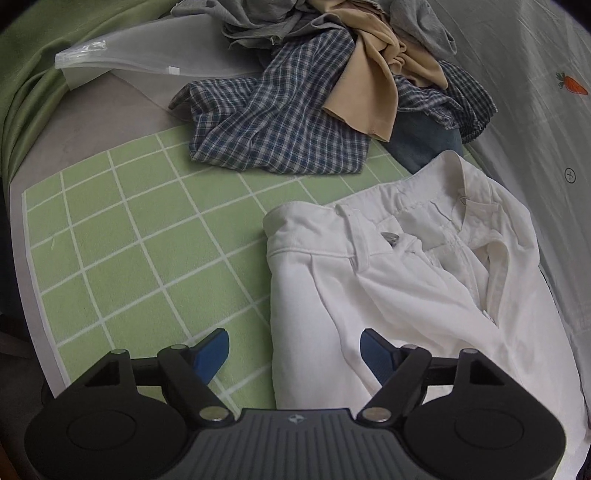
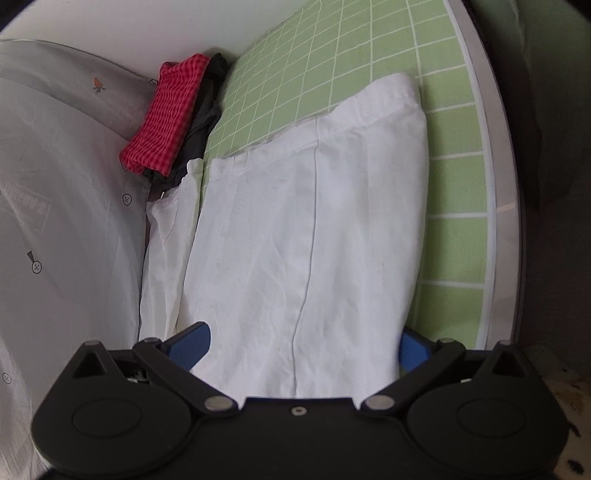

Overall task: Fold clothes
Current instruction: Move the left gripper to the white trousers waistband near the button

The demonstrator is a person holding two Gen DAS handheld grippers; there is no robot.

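Observation:
White trousers (image 1: 406,280) lie on the green grid mat (image 1: 140,236), waistband and button toward the far side in the left wrist view. My left gripper (image 1: 295,350) is open above the trousers' left edge, its blue pads (image 1: 214,350) spread wide, one over the mat and one over the cloth. In the right wrist view the trouser legs (image 2: 314,229) stretch away over the mat (image 2: 369,44), hems at the far end. My right gripper (image 2: 303,347) is open, its blue pads (image 2: 188,343) on either side of the leg; the cloth lies between them.
A pile of unfolded clothes lies at the back: a blue checked shirt (image 1: 280,122), a tan garment (image 1: 373,85), grey pieces (image 1: 421,29). A clear plastic bag (image 1: 147,62) lies left of it. A folded red checked cloth (image 2: 166,114) on dark garments (image 2: 207,122) sits beside a grey printed sheet (image 2: 66,184).

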